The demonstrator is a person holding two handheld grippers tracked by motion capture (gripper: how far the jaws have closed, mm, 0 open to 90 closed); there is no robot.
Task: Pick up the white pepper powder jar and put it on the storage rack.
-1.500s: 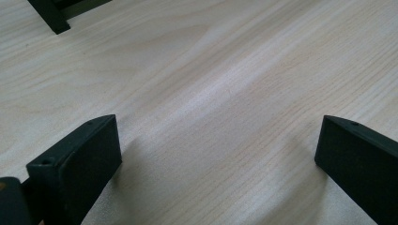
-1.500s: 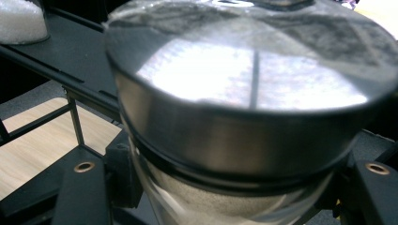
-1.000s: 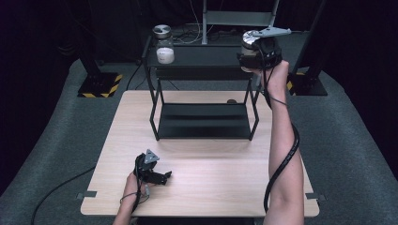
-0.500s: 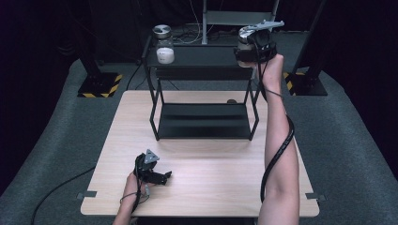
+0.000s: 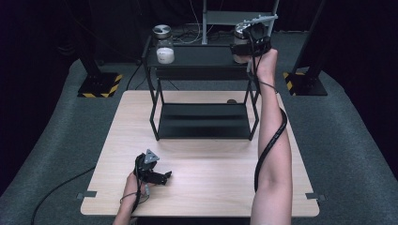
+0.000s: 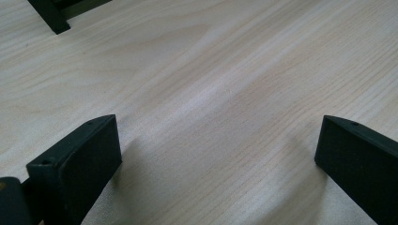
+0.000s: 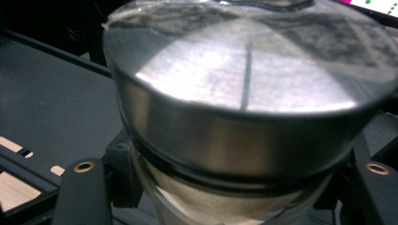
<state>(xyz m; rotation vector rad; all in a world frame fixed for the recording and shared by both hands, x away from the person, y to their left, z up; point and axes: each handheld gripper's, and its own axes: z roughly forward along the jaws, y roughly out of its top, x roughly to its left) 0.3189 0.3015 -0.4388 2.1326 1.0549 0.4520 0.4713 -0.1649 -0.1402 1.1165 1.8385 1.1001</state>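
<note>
right gripper (image 5: pixel 246 47) pinching glass jar with steel lid (image 7: pixel 244 108) just under the lid, at the black shelf's (image 5: pixel 202 56) top tier. probably heavy, slick, breakable. left gripper (image 5: pixel 162 177) spread, resting on table.

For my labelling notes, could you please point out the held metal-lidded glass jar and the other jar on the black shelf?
Held metal-lidded glass jar (image 7: pixel 244 89): right gripper view, lid top.
Other jar (image 5: pixel 164 52): high view, glass body.

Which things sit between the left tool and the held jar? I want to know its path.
In the high view, bare tabletop then the black two-tier rack separate the left tool from the jar.
</note>
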